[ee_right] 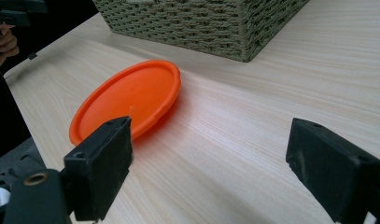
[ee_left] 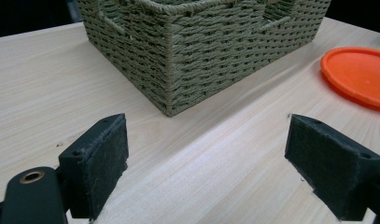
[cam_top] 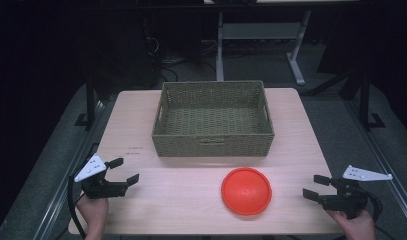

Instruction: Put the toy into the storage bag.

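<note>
An orange round plate lies upside down on the wooden table, in front of a woven green basket. My left gripper hovers at the table's left front, open, with nothing between its pads, pointing toward the basket corner; the plate sits off to its right. My right gripper is at the right front, open and empty, aimed at the plate with the basket beyond it.
The basket looks empty inside and takes up the table's far half. Table legs and cables stand on the dark floor behind. The person's other hand appears at the far left in the right gripper view.
</note>
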The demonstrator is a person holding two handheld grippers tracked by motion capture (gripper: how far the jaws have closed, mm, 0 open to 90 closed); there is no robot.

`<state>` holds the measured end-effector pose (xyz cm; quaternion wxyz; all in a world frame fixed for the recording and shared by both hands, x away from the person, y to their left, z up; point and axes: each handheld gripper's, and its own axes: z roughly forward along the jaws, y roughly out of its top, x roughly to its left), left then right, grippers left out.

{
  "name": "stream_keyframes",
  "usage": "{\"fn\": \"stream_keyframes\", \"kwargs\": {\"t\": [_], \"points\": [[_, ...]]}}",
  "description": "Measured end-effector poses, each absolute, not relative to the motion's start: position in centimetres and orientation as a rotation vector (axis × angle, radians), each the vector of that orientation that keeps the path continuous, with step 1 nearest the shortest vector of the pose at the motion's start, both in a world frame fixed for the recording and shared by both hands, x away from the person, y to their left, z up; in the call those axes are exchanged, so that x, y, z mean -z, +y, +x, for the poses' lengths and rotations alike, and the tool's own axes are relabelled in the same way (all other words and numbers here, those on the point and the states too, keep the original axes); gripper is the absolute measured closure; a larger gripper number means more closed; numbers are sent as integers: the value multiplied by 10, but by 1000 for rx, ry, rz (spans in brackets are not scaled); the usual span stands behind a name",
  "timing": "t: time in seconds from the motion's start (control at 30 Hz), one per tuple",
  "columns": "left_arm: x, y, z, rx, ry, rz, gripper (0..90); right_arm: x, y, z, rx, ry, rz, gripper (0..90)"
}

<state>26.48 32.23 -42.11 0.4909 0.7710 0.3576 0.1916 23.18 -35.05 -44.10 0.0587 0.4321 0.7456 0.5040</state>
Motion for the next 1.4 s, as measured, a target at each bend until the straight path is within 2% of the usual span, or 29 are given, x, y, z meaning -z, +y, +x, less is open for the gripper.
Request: {"fn": "stream_keyframes", "kwargs": {"t": [0.53, 1.4], "points": [[422, 324, 265, -468, 866, 1870, 127, 432, -339, 241, -1501, 2347, 1309, 139], [421, 323, 265, -464, 856, 1862, 127, 410, -295, 268, -1436, 2529, 1228, 139]]}}
